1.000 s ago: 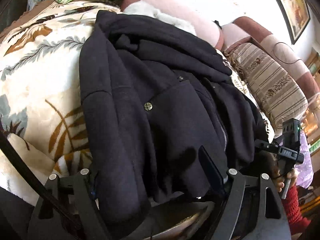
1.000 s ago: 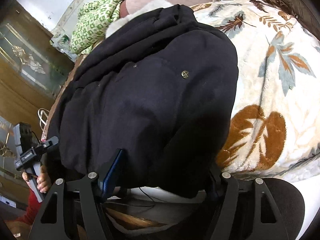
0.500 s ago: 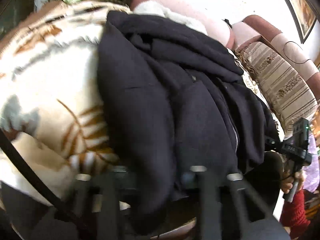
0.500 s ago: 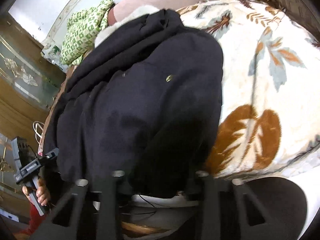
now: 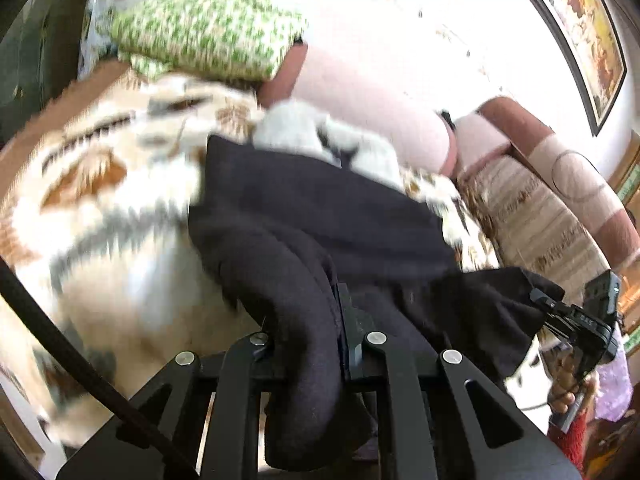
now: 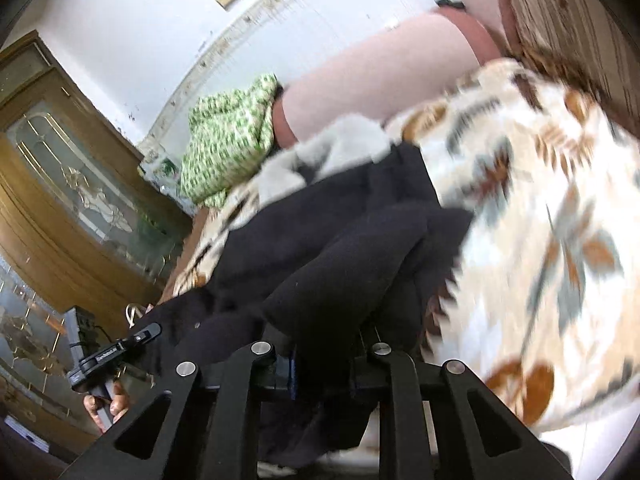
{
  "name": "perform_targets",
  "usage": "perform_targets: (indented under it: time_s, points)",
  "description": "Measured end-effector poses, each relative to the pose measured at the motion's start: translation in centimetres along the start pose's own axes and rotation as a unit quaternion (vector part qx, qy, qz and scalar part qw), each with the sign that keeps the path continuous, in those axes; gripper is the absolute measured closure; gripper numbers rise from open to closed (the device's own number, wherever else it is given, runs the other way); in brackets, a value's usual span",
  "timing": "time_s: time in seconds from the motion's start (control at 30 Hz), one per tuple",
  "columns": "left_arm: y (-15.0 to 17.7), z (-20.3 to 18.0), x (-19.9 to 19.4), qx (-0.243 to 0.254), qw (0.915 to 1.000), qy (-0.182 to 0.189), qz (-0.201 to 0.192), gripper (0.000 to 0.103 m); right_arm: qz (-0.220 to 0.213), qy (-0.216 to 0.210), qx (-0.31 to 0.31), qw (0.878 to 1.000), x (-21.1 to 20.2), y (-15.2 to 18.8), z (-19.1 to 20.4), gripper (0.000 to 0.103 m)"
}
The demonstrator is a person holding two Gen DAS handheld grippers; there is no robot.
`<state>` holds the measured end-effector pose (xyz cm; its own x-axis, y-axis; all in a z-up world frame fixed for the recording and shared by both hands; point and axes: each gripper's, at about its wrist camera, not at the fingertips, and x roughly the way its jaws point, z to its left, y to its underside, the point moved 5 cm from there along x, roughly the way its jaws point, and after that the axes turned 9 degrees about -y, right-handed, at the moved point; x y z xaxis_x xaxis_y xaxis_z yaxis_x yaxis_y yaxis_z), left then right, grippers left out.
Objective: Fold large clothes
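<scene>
Both grippers had lifted the black coat's (image 5: pixel 320 216) hem since a second earlier, left gripper (image 5: pixel 316 344) and right gripper (image 6: pixel 320 344) fingers clamped on bunched fabric, presumably carrying it over the body lying on the leaf-print blanket (image 6: pixel 540 208).

white wall (image 6: pixel 132 20) | pink sofa back (image 5: pixel 372 92) | wooden glass-door cabinet (image 6: pixel 68 184) | framed picture (image 5: pixel 580 28)

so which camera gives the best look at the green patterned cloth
The left wrist view. There the green cloth fills the upper left, large and fairly sharp, resting on the sofa back above the black coat. In the right wrist view it is smaller, farther off and more crumpled, partly behind the sofa back.
</scene>
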<state>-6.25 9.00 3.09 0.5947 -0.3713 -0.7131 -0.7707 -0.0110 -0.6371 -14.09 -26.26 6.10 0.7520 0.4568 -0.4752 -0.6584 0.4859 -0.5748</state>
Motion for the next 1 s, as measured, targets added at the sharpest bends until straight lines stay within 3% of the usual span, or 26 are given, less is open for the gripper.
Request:
perform_targets:
  time_s: [0.23, 0.4, 0.5, 0.63, 0.73, 0.83, 1.0]
  points:
    - [-9.4, -1.2, 4.7, 0.000, 0.9977, -0.068, -0.002, 0.088, -0.038, 0.022, -0.015, 0.999, 2.8, -9.3, 2.5, 0.085]
    - [-15.5, 0.1, 11.4, -0.040, 0.9928, -0.111, 0.023, 0.088, -0.043, 0.081, 0.005, 0.996, 8.7, -15.8, -0.6, 0.085]
    - [-18.3, 1.4, 16.8, -0.061, 0.9884, -0.131, 0.049, 0.088, -0.033, 0.142, 0.026, 0.989, 13.4, -18.7, -4.6, 0.086]
    - [-20.0, 3.2, 23.4, -0.083, 0.9804, -0.160, 0.078, 0.087, -0.011, 0.199, 0.063, 0.978, 19.2, -20.3, -10.7, 0.085]
    - [-19.9, 4.3, 27.8, -0.093, 0.9767, -0.166, 0.100, 0.085, 0.001, 0.212, 0.081, 0.974, 22.4, -20.2, -14.3, 0.084]
    - [-19.5, 5.0, 30.6, -0.099, 0.9764, -0.165, 0.099, 0.085, 0.009, 0.210, 0.092, 0.973, 24.8, -20.0, -16.8, 0.080]
    - [-19.2, 6.9, 32.8, -0.156, 0.9738, -0.123, 0.110, 0.084, -0.003, 0.187, 0.159, 0.969, 27.1, -19.7, -21.2, 0.062]
